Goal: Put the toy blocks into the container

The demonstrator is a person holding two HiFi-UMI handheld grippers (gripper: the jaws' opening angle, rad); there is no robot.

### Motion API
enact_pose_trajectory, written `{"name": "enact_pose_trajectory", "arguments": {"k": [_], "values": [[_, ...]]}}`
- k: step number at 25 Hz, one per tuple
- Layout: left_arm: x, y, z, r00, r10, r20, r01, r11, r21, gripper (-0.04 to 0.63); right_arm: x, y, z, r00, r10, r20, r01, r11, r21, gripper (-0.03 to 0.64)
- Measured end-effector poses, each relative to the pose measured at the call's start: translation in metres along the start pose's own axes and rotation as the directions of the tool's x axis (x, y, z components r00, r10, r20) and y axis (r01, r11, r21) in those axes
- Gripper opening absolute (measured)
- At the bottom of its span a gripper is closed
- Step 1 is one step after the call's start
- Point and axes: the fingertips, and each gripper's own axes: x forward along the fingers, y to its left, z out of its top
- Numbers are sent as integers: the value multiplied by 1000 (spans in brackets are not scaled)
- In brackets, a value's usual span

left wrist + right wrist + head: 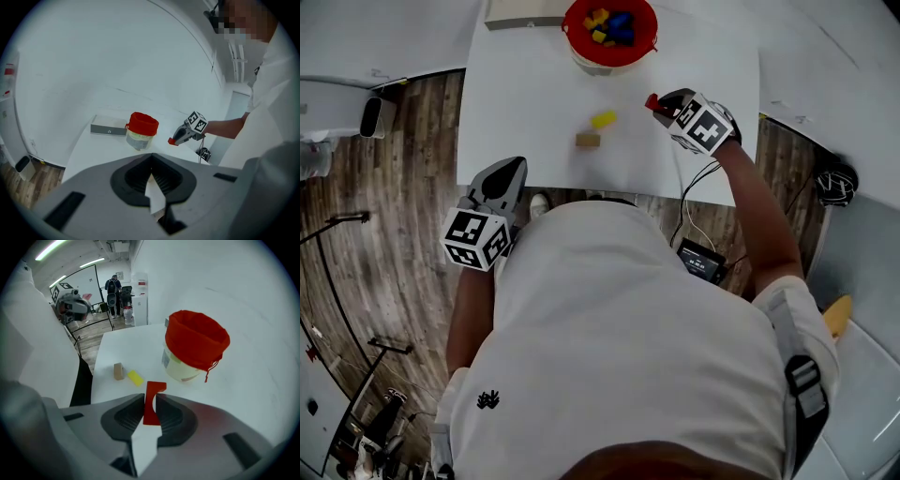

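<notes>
Grey left gripper (508,173): fingers pressed together, empty, over the near edge of the white bench (525,103).
Wooden block (588,140): on the bench, 1 o'clock from the left gripper.
Yellow block (603,119): just beside the wooden block, at its 1 o'clock.
Right gripper (659,101): fingers clamp the red block (652,101) above the bench, 2 o'clock from the yellow block.
Red container (649,28): 11 o'clock from the right gripper, coloured blocks (609,23) inside.
</notes>
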Motion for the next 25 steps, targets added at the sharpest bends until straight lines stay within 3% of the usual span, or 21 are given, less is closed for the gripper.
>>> {"name": "enact_pose_trajectory", "arguments": {"k": [13, 18, 25], "values": [[-9, 11, -2, 999, 30, 32, -29, 999, -34, 8, -59, -70, 114, 994, -27, 103, 37, 995, -93, 75], [-16, 16, -3, 997, 61, 41, -59, 997, -50, 8, -45, -97, 146, 995, -23, 101, 34, 994, -108, 75], [-27, 18, -8, 993, 107, 47, -103, 992, -72, 8, -1, -126, 166, 999, -19, 26, 21, 996, -84, 75]]}}
